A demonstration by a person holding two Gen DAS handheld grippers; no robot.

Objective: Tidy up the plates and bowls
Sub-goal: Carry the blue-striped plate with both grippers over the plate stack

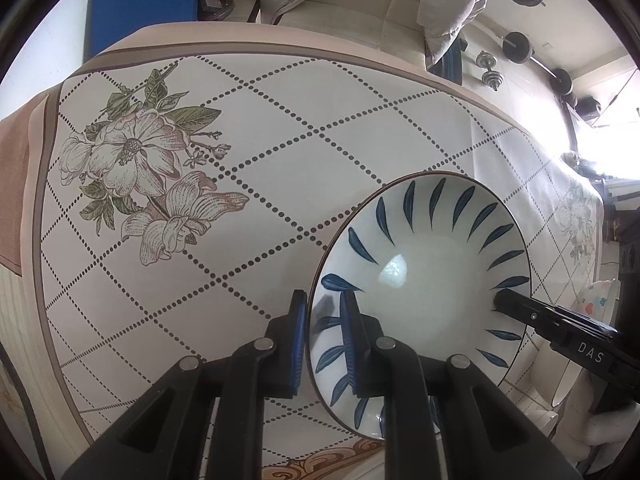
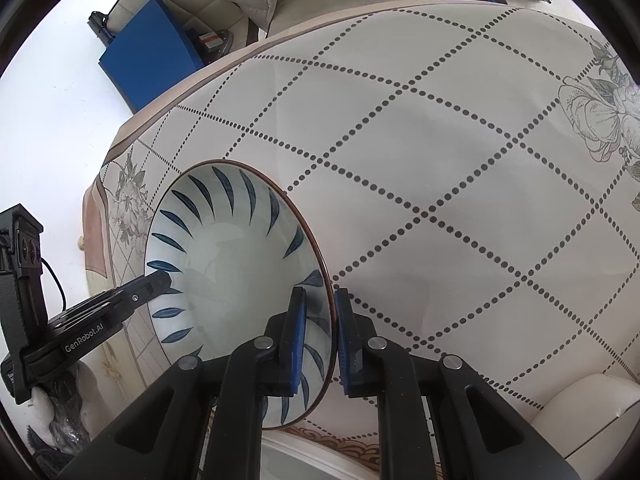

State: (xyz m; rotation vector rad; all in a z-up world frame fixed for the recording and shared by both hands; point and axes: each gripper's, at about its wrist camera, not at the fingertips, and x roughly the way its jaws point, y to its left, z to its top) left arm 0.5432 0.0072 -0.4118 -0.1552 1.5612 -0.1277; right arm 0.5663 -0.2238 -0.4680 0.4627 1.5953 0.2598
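A white bowl with blue leaf strokes and a brown rim (image 1: 424, 288) is held between both grippers above the table. My left gripper (image 1: 326, 316) is shut on its left rim, one finger inside and one outside. My right gripper (image 2: 322, 312) is shut on the opposite rim of the same bowl (image 2: 236, 264). The right gripper's finger (image 1: 516, 302) shows in the left wrist view, and the left gripper's finger (image 2: 156, 282) shows in the right wrist view.
The table carries a cloth with a dotted diamond grid and flower prints (image 1: 136, 168). More white dishes (image 1: 596, 304) sit at the table's right edge. A cream sofa (image 1: 344, 4), a blue board (image 2: 156, 48) and dumbbells (image 1: 490, 70) lie beyond the table.
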